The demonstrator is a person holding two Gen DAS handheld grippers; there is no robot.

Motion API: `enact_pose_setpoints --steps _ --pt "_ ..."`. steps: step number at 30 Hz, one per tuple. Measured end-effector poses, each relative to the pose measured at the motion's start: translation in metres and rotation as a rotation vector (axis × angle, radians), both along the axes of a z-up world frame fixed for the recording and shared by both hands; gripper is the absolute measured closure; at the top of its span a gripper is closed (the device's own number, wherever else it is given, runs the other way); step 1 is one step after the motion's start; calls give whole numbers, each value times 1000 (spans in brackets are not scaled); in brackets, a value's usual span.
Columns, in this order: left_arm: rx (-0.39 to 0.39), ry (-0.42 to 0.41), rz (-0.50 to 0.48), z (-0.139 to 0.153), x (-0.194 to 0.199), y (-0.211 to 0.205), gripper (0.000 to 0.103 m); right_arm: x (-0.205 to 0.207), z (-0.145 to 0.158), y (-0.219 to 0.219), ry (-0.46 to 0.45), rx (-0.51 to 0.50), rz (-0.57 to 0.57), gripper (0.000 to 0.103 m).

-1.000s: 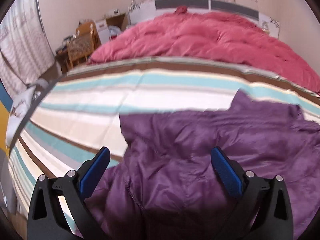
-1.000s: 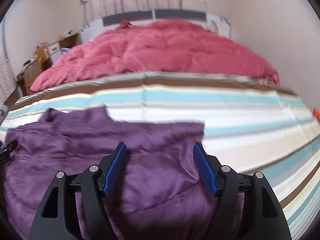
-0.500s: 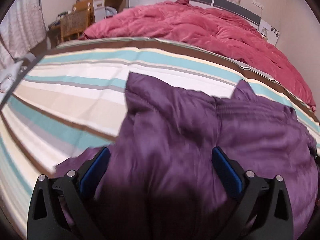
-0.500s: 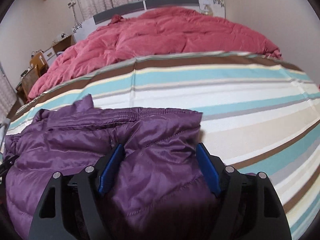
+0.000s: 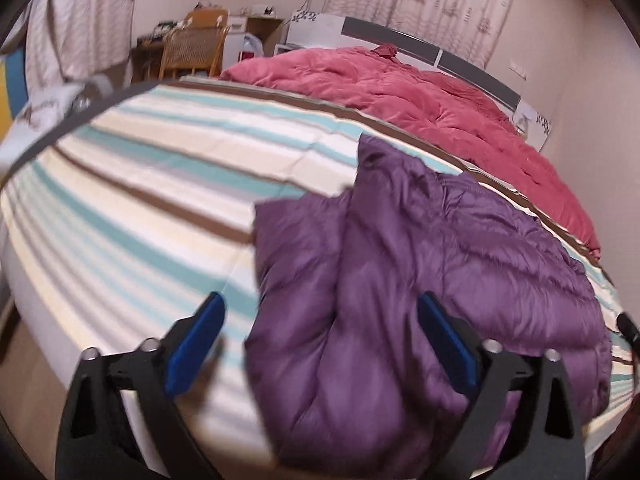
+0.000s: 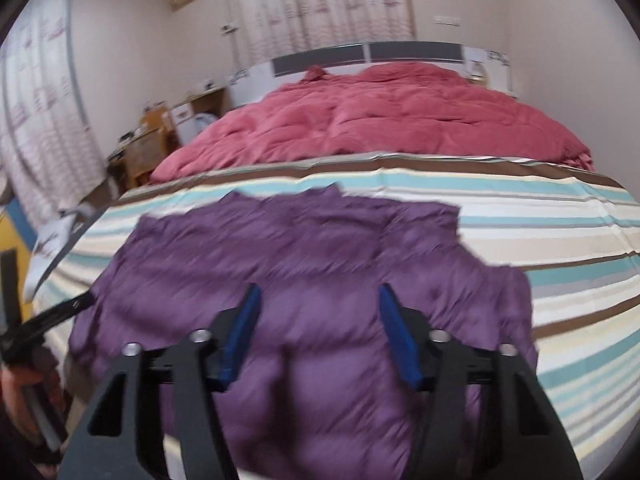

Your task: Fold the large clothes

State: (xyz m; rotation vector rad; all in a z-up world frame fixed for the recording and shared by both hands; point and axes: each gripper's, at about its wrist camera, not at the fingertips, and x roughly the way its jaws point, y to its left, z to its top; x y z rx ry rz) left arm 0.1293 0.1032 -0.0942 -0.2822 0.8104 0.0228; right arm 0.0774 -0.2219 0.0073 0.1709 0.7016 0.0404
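A purple quilted puffer jacket (image 5: 420, 272) lies spread on the striped bed sheet (image 5: 140, 184), its near end reaching the bed's front edge. It also shows in the right wrist view (image 6: 304, 264), lying flat across the sheet (image 6: 560, 240). My left gripper (image 5: 320, 336) is open and empty, hovering above the jacket's left near part. My right gripper (image 6: 318, 328) is open and empty, hovering above the jacket's near middle. The left gripper's black frame (image 6: 44, 320) shows at the left edge of the right wrist view.
A red duvet (image 5: 420, 96) covers the far half of the bed, in front of the headboard (image 6: 368, 56). A wicker chair (image 5: 192, 52) and a desk stand at the far left. Curtains (image 6: 320, 4) hang behind. The bed's left edge (image 5: 24, 280) drops to the floor.
Both grippers have pulled back and risen from the jacket, staying open. More of the jacket and sheet is now in view; the jacket lies flatter.
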Motion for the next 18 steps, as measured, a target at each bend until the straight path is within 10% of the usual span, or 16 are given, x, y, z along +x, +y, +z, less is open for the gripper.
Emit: enact_pose_setpoints --steps 5,18 --pt "-121 39 -53 -19 -10 0 28 -15 -9 33 28 17 107 82" --pt "-116 37 28 -24 -34 -5 18 9 -57 56 171 -35 151 84"
